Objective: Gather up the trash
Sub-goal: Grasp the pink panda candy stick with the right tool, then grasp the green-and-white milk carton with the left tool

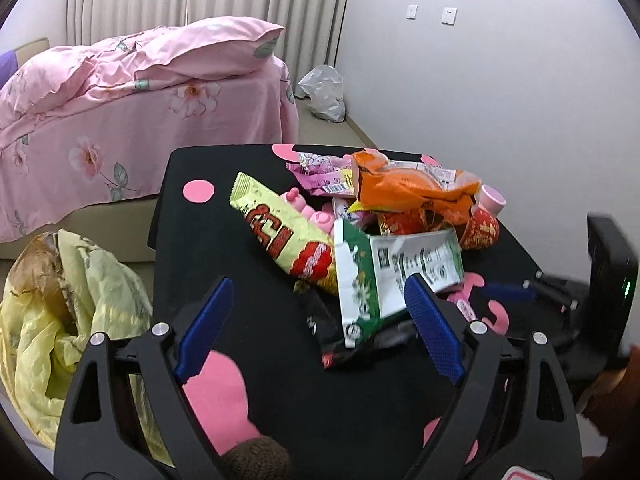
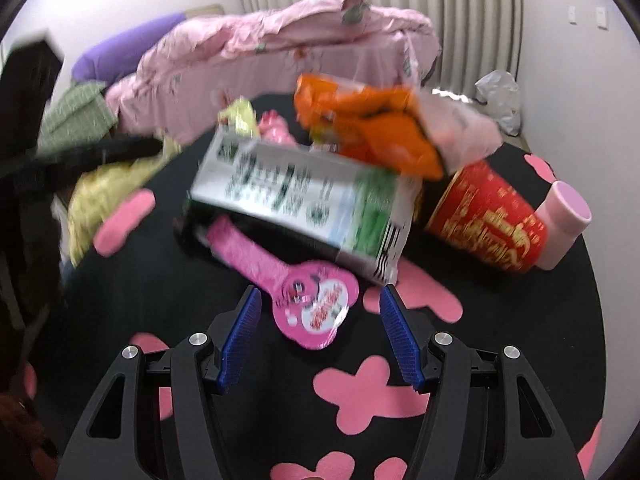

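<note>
2 blue ribbed fingers (image 1: 434,330) on the left gripper (image 1: 320,328), spread wide and grasping nothing, poised above the black tablecloth with pink flower patches (image 1: 224,392). Right-hand pad just beside the torn green-and-white milk carton (image 1: 384,276), whether touching cannot be told. Likewise released on the right gripper (image 2: 320,340): 2 blue fingers (image 2: 400,344) parted to either side of a pink paddle-shaped foil wrapper (image 2: 312,304), which lies flat on the cloth, not clamped.

Beyond the fingers, heaped mid-table: the carton tilted over a black wrapper (image 1: 340,340), a pale yellow snack bag with red lettering (image 1: 280,232) beside it, an orange crumpled chip bag (image 1: 412,188) on top, a red paper cup with gold print (image 2: 488,220) on its side against a pink cylindrical cup (image 2: 566,220).

Off the table's left edge, a crumpled yellow plastic bag (image 1: 80,312) gaping open. Further back, a pink floral bed (image 1: 120,100) and a white plastic bag (image 1: 324,92) on the floor by the wall.
</note>
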A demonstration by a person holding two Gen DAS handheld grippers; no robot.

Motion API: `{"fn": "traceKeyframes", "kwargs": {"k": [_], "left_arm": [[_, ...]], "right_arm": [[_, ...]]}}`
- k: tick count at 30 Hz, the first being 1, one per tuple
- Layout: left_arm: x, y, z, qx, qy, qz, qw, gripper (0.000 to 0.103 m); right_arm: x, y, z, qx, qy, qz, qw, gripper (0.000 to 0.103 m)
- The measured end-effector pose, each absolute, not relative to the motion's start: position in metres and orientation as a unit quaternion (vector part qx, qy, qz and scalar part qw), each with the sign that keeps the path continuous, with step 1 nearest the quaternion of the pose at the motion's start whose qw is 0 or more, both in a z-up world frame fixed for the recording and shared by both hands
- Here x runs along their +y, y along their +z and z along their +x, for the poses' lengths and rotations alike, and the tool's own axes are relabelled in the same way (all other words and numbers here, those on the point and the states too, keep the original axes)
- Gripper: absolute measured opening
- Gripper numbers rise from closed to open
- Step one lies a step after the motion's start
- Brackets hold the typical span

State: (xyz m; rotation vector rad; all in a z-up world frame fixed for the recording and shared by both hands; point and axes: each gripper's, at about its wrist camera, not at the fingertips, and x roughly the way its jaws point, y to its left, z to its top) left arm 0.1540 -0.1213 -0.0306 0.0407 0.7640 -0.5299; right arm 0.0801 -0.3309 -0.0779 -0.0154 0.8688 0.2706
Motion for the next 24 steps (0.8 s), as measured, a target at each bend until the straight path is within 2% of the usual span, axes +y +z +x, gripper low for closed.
{"fn": "traceKeyframes", "kwargs": {"k": [3, 6, 14, 17, 24], "left_arm": [[-0.123, -0.025, 0.155, 0.365, -0.260, 0.017, 0.894, 0.083], [-0.129, -0.020, 0.154, 0.361, -0.280, 0.018, 0.890, 0.083], [-0.194, -0.013, 0.159, 0.350, -0.350, 0.103, 0.862, 0.082], [-0.215, -0.027, 0.174, 0.369, -0.354, 0.129, 0.850, 0.076], [-0.200, -0.053, 0.161, 0.423, -0.376, 0.127, 0.815, 0.075]], "right_arm": [[-0.329, -0.086, 0.081, 0.423, 0.141, -0.007, 0.895, 0.057], [-0.333, -0.092, 0.083, 0.433, 0.161, 0.020, 0.887, 0.039], [-0.352, -0.086, 0.057, 0.427, 0.130, 0.032, 0.894, 0.039], [-0.372, -0.088, 0.038, 0.430, 0.101, 0.050, 0.896, 0.039], [-0.415, -0.083, 0.013, 0.416, 0.051, 0.094, 0.903, 0.039]]}}
